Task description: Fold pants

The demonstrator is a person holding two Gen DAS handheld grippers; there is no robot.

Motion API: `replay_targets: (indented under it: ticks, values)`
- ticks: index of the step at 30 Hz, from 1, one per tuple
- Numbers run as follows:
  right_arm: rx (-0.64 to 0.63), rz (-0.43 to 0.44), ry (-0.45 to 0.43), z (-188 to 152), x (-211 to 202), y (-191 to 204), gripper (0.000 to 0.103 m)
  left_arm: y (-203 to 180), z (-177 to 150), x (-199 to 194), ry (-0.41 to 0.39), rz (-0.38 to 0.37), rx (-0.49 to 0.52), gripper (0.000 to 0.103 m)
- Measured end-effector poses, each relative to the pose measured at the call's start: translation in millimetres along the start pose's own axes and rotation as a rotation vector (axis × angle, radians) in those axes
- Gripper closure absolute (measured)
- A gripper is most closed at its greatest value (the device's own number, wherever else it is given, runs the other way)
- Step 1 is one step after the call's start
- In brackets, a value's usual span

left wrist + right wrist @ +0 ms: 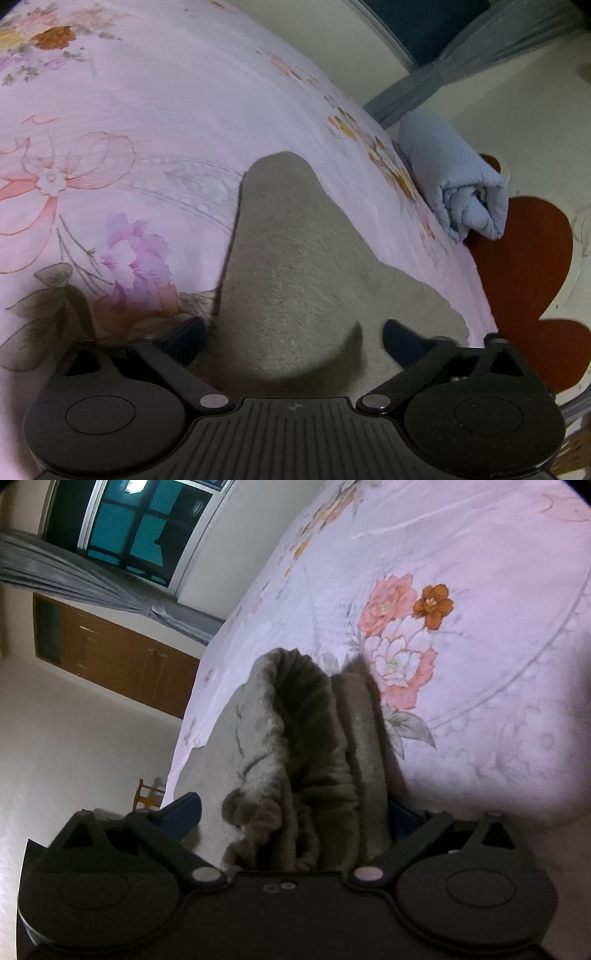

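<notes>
Left gripper [295, 338]: fingers spread wide over the grey-green fleece pants [295, 266], nothing pinched. Right gripper [291, 814]: fingers apart too, the gathered waistband [306, 716] bunched loosely between them, unclamped. The pants lie on the pink floral bedsheet [155, 122]. Risk: closing here could catch sheet along with fleece, or one layer only, skewing the fold. The legs' full layout is cut off.

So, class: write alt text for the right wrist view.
Grey fleece pants, gathered waistband up, lie bunched between the right gripper's open fingers. Beneath them spreads a pink floral bedsheet; a window and a wooden door show behind.
</notes>
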State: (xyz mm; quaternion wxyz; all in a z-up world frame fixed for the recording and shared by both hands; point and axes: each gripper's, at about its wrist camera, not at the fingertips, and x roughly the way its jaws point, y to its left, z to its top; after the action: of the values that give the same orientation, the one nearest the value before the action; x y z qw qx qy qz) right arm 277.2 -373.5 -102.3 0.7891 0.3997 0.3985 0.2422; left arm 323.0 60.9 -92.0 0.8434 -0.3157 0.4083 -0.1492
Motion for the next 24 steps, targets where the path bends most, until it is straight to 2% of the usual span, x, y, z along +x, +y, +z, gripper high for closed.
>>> replay_targets:
  ticks: [1, 3, 5, 6, 8, 10, 12, 16, 19, 24]
  values:
    - [-0.005, -0.017, 0.004, 2, 3, 2, 0.023, 0, 0, 1, 0.009, 0.021, 0.0, 0.036]
    - [-0.006, -0.043, 0.021, 3, 5, 3, 0.03, -3, -2, 4, 0.003, 0.036, 0.024, 0.039]
    - [-0.009, -0.054, 0.033, 3, 5, 4, 0.042, -9, -4, 6, 0.001, 0.053, 0.056, 0.049]
    - [-0.025, -0.06, 0.042, 3, 6, 6, 0.051, -11, -4, 7, -0.002, 0.055, 0.066, 0.054]
    - [-0.054, -0.071, 0.028, 3, 5, 13, 0.059, -10, -4, 3, -0.016, 0.043, 0.069, 0.061]
    - [-0.1, -0.067, 0.008, 0, -2, 22, 0.062, -9, -3, -6, -0.042, 0.02, 0.065, 0.074]
    - [-0.134, -0.045, -0.011, -2, -9, 33, 0.064, -8, 0, -16, -0.066, -0.019, 0.053, 0.079]
    - [-0.212, 0.002, -0.025, 8, -15, 60, 0.064, -17, 14, -34, -0.104, -0.074, 0.077, 0.079]
    - [-0.255, 0.035, -0.028, 25, -4, 82, 0.065, -17, 37, -44, -0.149, -0.083, 0.083, 0.08]
    - [-0.263, 0.099, -0.006, 65, 51, 106, 0.065, 4, 91, -56, -0.206, -0.037, 0.078, 0.08]
